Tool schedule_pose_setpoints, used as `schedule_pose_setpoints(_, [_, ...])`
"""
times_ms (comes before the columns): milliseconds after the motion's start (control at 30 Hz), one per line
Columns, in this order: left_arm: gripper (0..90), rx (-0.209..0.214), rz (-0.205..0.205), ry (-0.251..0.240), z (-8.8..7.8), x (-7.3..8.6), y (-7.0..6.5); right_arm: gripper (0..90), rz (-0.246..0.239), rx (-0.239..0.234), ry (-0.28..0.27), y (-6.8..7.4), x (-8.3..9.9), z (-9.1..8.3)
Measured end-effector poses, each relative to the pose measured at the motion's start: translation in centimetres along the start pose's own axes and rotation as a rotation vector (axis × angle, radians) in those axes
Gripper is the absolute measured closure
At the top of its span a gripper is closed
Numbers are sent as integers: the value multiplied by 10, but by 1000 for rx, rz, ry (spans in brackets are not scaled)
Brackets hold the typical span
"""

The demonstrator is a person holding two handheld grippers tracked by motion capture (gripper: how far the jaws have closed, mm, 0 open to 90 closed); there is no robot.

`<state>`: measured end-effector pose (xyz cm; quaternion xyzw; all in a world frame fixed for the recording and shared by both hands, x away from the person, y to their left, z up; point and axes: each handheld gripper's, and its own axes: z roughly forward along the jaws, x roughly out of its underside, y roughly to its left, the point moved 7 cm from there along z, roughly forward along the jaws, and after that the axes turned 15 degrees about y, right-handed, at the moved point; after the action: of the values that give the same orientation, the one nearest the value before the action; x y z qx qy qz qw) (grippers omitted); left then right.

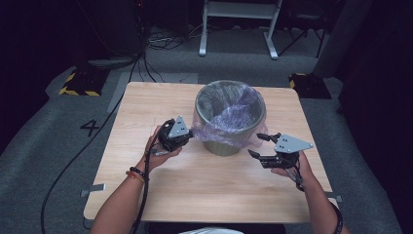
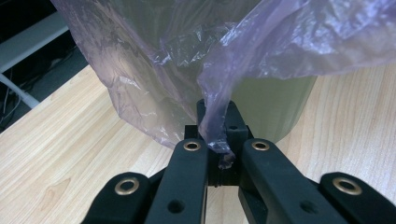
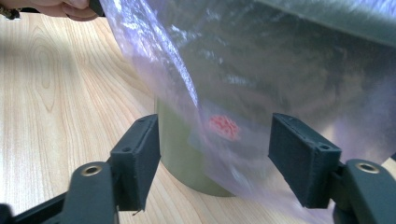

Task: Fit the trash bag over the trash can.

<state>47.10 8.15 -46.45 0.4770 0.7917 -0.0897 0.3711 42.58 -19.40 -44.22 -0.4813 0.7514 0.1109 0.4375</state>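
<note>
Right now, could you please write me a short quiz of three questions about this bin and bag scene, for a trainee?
1. True or false: the left gripper is shut on the purple bag.
2. How do the jaws of the right gripper stand? A) open, bag between them B) shut on the bin C) shut on the table
3. What does the green bin stand on?

Key: 1 true. 2 A. 3 the wooden table.

One sign can be read here: a dark number "4" (image 1: 90,127) is marked on the grey floor (image 1: 44,131), to the left of the wooden surface (image 1: 146,102). I find no other text, label or brand.
</note>
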Motion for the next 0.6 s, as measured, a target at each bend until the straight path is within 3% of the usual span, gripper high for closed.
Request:
schedule_pose_setpoints(67, [898, -3, -1, 3, 1, 0, 0, 355, 3, 19, -2, 1, -4, 2])
schedule_pose_setpoints(100, [898, -1, -6, 2, 2, 0, 0, 409, 8, 28, -6, 1, -7, 3])
schedule_pose_setpoints(233, [898, -5, -5, 7, 5, 1, 2, 739, 0, 48, 9, 4, -12, 12])
schedule_pose_setpoints(300, [898, -3, -13, 13, 8, 2, 3, 837, 5, 40, 14, 5, -12, 16])
schedule_pose_setpoints(400, [898, 1, -32, 19, 13, 6, 7, 896, 22, 27, 27, 3, -7, 23])
schedule_pose_setpoints(600, [898, -3, -66, 37, 22, 12, 14, 900, 102, -5, 60, -10, 12, 37])
